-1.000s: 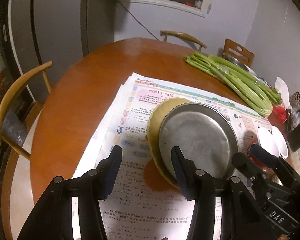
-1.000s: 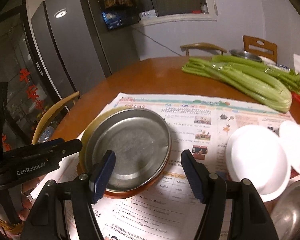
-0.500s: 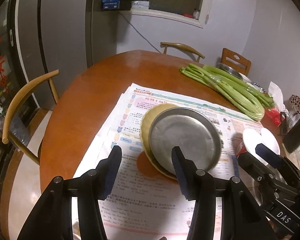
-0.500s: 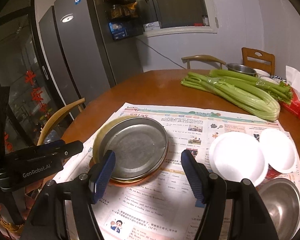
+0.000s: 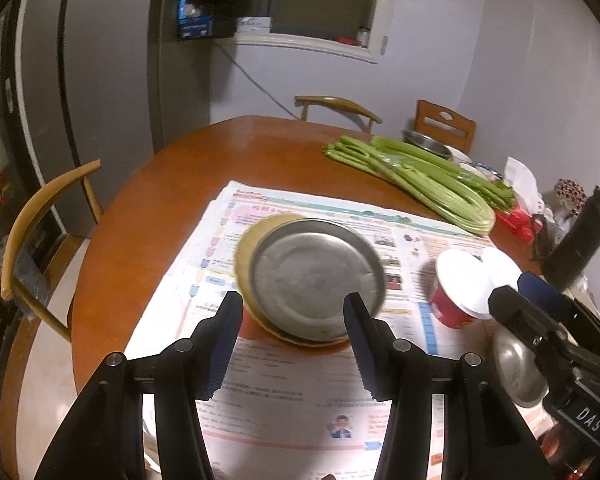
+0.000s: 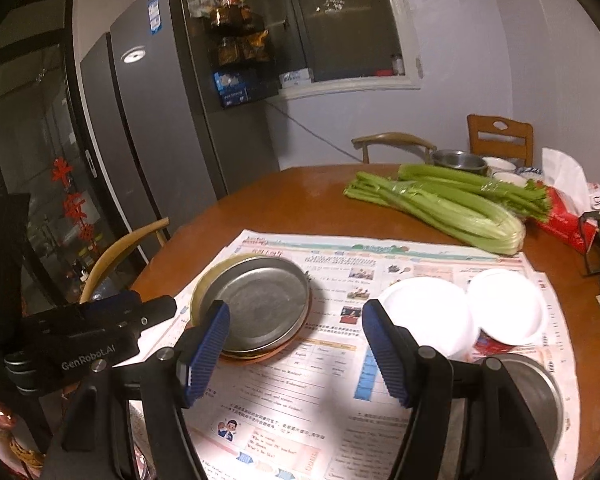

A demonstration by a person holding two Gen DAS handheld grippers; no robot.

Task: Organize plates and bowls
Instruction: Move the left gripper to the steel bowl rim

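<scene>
Both tools, left and right, spread empty, hiding the stacked plates' near rims.

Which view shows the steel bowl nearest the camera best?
The right wrist view: the steel bowl shows its rim and hollow beside the hand-held gripper. In the left wrist view, the bowl is only a blurred sliver behind the other gripper.

Plates on newspaper, bowls beside

Grey fridge beside a window, lilac walls, wooden chairs.
</scene>
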